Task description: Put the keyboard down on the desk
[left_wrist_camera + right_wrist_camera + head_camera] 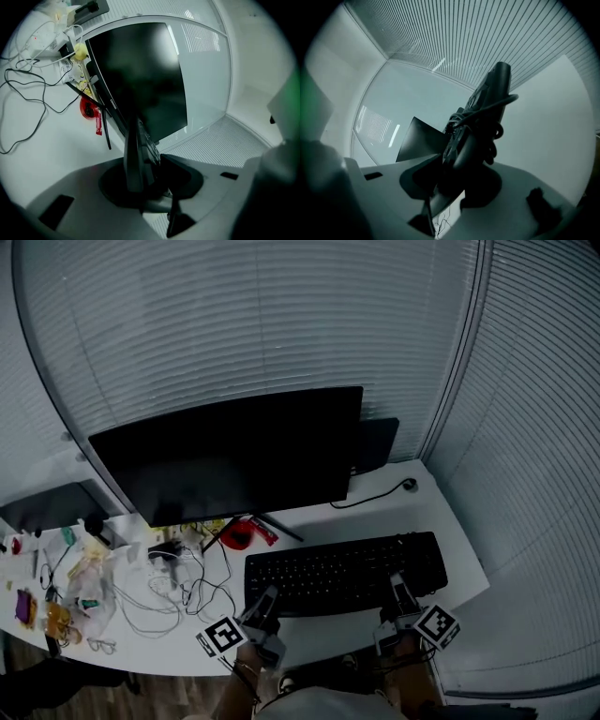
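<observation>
The left gripper [266, 604] and right gripper [398, 589] each clamp the near edge of the black keyboard [345, 573]. It sits in front of the monitor [234, 456], low over the counter [380, 510]. Setting it down and letting go likely remain.

Head view: high over the desk [441, 512], looking steeply down, monitor [234, 451] and blinds [281, 315] beyond. Left gripper view: very near, sighting along the keyboard [135, 161] edge-on toward the monitor. Right gripper view: equally near, from the keyboard's other end, toward blinds. All three share the keyboard.
</observation>
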The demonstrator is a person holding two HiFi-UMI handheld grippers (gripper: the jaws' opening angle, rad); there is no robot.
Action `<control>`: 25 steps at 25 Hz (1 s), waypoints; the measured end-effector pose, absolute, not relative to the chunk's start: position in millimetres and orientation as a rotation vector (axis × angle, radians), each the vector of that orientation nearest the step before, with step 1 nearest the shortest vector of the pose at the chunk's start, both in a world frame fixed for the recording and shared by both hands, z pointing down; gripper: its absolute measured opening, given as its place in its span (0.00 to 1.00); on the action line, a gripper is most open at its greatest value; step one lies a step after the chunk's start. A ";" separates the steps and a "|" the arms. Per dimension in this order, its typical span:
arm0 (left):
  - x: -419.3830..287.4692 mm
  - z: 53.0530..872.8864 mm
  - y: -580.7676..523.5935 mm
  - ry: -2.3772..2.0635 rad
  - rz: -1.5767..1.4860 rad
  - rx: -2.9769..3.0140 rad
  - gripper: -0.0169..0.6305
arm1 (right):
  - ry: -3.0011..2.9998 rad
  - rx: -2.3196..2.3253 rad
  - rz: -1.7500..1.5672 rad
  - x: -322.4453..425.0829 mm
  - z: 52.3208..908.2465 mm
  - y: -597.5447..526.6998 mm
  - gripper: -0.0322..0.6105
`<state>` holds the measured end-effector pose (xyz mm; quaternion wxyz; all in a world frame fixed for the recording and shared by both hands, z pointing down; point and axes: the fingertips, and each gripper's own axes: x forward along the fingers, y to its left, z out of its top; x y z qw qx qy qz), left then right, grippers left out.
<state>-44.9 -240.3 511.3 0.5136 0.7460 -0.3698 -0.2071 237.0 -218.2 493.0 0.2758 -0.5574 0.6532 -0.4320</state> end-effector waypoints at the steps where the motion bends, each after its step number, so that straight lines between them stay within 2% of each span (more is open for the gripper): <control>1: -44.3 511.4 -241.8 -0.908 -0.513 1.787 0.24 | 1.777 -1.482 -1.167 238.2 492.3 -226.0 0.25; 11: -46.1 493.2 -244.1 -1.096 -0.668 1.707 0.24 | 1.978 -1.332 -1.244 235.4 474.2 -288.8 0.25; 25: -106.2 514.9 -205.5 -1.306 -0.683 1.600 0.24 | 2.058 -1.140 -1.422 163.8 521.4 -298.2 0.25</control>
